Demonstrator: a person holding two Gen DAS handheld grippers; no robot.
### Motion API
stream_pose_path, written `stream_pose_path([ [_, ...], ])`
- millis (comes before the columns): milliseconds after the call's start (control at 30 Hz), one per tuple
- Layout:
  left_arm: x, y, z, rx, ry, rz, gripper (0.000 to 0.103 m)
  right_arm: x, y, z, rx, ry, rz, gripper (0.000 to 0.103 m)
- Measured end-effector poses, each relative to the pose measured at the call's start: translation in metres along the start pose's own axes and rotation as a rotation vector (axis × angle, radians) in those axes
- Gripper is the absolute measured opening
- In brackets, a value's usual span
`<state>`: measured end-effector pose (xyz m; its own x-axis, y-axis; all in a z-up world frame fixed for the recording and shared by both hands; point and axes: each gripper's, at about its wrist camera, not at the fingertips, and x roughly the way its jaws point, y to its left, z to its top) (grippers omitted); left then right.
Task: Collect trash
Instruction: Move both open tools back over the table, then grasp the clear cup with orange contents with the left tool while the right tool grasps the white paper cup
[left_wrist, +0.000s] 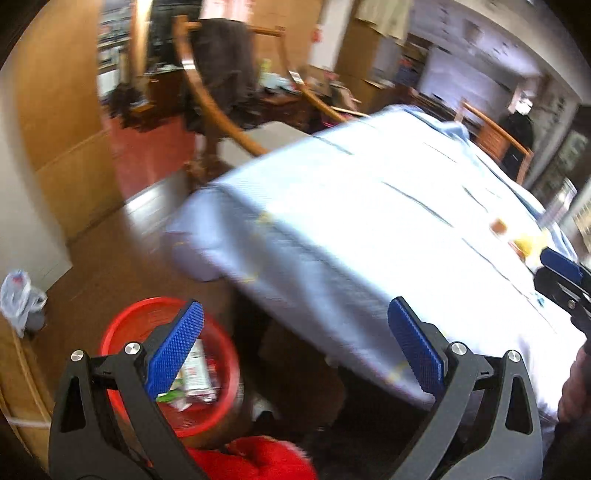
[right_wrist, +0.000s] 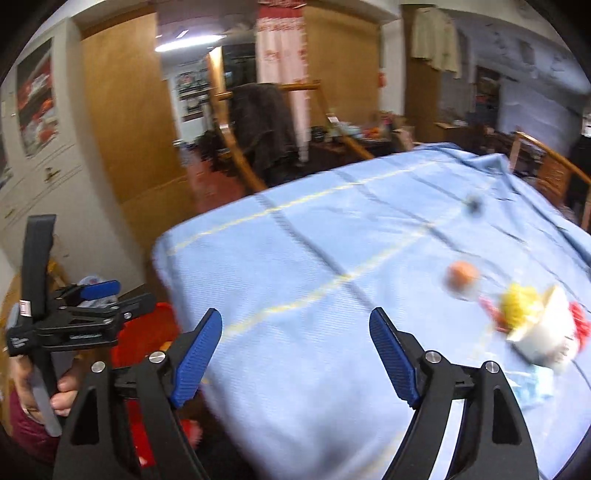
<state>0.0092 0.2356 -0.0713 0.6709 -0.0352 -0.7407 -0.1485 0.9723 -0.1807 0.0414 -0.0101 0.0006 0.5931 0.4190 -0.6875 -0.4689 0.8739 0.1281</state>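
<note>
A red basket (left_wrist: 118, 328) stands on the floor by the table corner with several wrappers (left_wrist: 195, 373) in it. My left gripper (left_wrist: 295, 347) hangs open over it and the table edge, with nothing between its pads. In the right wrist view the left gripper (right_wrist: 122, 295) shows at the left, held by a hand (right_wrist: 62, 395). My right gripper (right_wrist: 295, 354) stands open and empty above the blue tablecloth (right_wrist: 314, 258). Blurred trash lies to its right: an orange lump (right_wrist: 461, 275), a yellow piece (right_wrist: 517, 302), a white paper cup (right_wrist: 543, 332), red scraps (right_wrist: 578, 321) and a pale blue wrapper (right_wrist: 532, 387).
A small dark thing (right_wrist: 472, 203) lies further back on the cloth. Wooden chairs (right_wrist: 240, 155) stand behind the table, one with a dark jacket (right_wrist: 262, 125) over it. A plastic bag (left_wrist: 18, 295) sits on the floor by the wall. Red fabric (left_wrist: 255, 458) shows at the bottom edge.
</note>
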Motion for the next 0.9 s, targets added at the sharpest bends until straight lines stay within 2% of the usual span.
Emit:
stream_pose_path([
  [167, 0.021, -0.073, 0.017, 0.134, 0.027, -0.064, 0.096, -0.015, -0.064, -0.015, 0.078, -0.017, -0.097, 0.083],
  [233, 0.03, -0.1, 0.023, 0.177, 0.041, -0.095, 0.096, -0.024, -0.099, -0.022, 0.14, -0.029, -0.132, 0.087],
  [500, 0.072, -0.206, 0.045, 0.331, 0.086, -0.216, 0.096, -0.057, -0.224, -0.058, 0.396, -0.068, -0.251, 0.089],
  [567, 0.077, -0.231, 0.045, 0.368, 0.088, -0.238, 0.096, -0.062, -0.244, -0.066, 0.447, -0.083, -0.26, 0.09],
  [700, 0.098, -0.272, 0.054, 0.444, 0.082, -0.219, 0.096, -0.065, -0.278, -0.081, 0.581, -0.102, -0.258, 0.09],
  [800, 0.122, -0.289, 0.066, 0.461, 0.102, -0.194, 0.096, -0.072, -0.282, -0.086, 0.607, -0.137, -0.241, 0.092],
  [900, 0.144, -0.293, 0.079, 0.442, 0.127, -0.182, 0.096, -0.069, -0.282, -0.086, 0.594, -0.129, -0.246, 0.093],
])
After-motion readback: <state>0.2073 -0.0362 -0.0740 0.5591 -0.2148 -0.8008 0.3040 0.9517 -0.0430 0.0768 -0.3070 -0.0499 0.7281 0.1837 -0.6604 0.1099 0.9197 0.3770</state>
